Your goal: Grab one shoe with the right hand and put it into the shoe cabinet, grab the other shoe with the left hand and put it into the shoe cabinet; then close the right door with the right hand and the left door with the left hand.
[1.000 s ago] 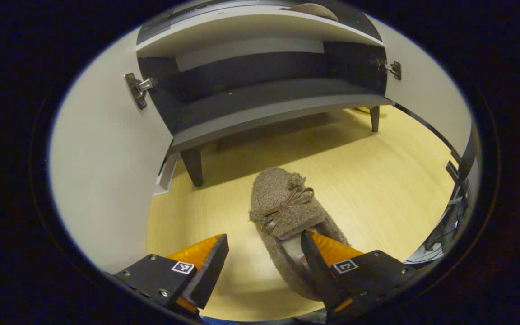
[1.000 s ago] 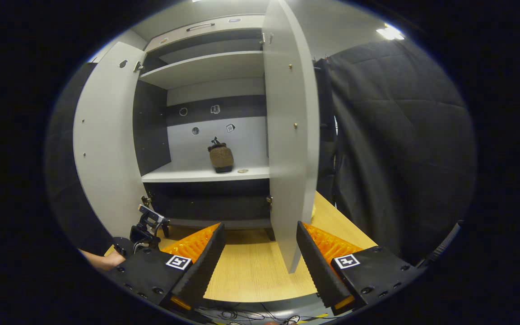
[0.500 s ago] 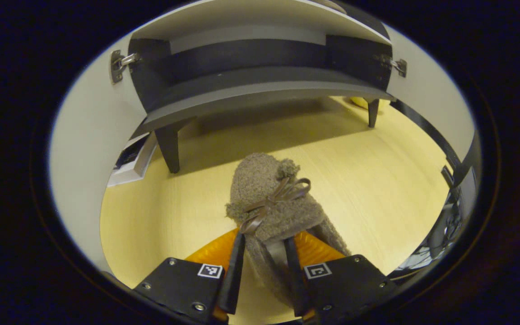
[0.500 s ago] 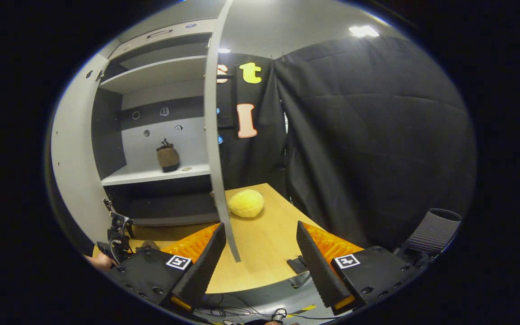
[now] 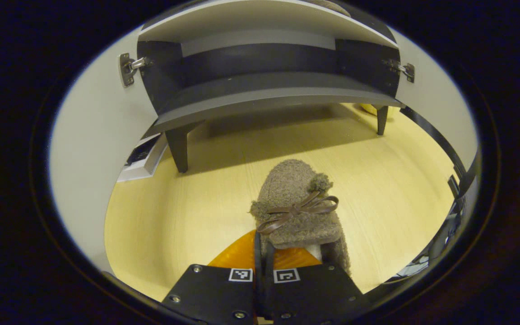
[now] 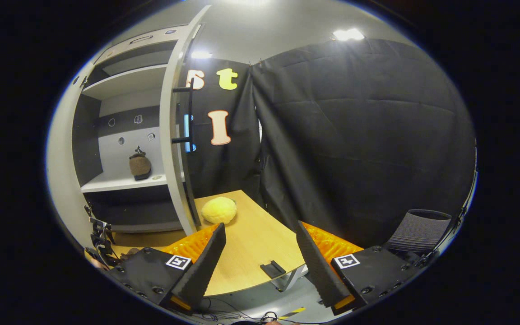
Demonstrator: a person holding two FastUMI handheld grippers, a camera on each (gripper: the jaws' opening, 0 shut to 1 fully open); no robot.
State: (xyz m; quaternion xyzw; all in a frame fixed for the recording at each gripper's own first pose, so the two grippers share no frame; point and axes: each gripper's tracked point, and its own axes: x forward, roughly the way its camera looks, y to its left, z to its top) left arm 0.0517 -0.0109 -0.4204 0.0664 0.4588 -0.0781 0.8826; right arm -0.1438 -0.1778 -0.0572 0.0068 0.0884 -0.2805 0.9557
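- Left door (image 5: 93, 149): swung wide open at the left edge of the left gripper view, hinge exposed; it bounds the lift path on that side.
- Left tongs (image 5: 262, 262): clenched on the heel wall of shoe 2 (image 5: 298, 207), which rests on the table (image 5: 188, 216) in front of the shoe cabinet (image 5: 269, 90). Advice: lift straight up before moving forward, to clear the bottom shelf edge.
- Shoe 1 (image 6: 140, 165): already on a cabinet shelf.
- Right door (image 6: 172, 144): open, edge-on.
- Right tongs (image 6: 260, 257): released, holding nothing, above open table.
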